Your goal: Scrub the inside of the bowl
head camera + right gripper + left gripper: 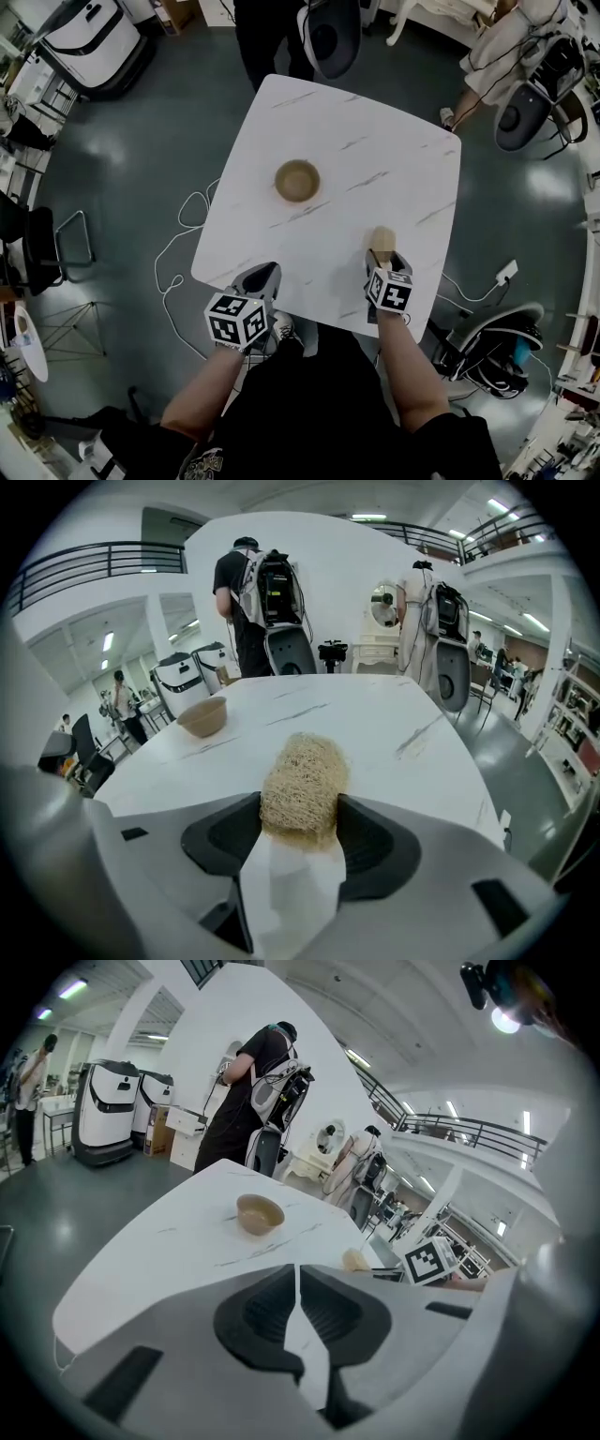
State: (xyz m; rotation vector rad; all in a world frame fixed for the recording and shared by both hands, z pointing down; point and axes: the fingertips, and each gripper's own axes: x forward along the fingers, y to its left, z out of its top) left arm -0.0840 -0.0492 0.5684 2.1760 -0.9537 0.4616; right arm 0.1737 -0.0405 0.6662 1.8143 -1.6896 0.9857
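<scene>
A tan bowl (297, 181) stands upright near the middle of the white marble table (394, 159), and shows in the left gripper view (260, 1214) and the right gripper view (203, 716). A straw-coloured fibre scrubber (303, 785) sits between the jaws of my right gripper (300, 810), touching both pads, close above the table near its front right edge (382, 240). My left gripper (265, 275) hovers at the front left edge, jaws shut with nothing between them (298, 1283). Both grippers are well short of the bowl.
A person in black (272, 37) stands at the table's far edge beside a dark chair (333, 33). A white cable (178, 253) loops on the floor at the left. Another chair (497, 347) stands at the front right, and a white machine (94, 37) at the far left.
</scene>
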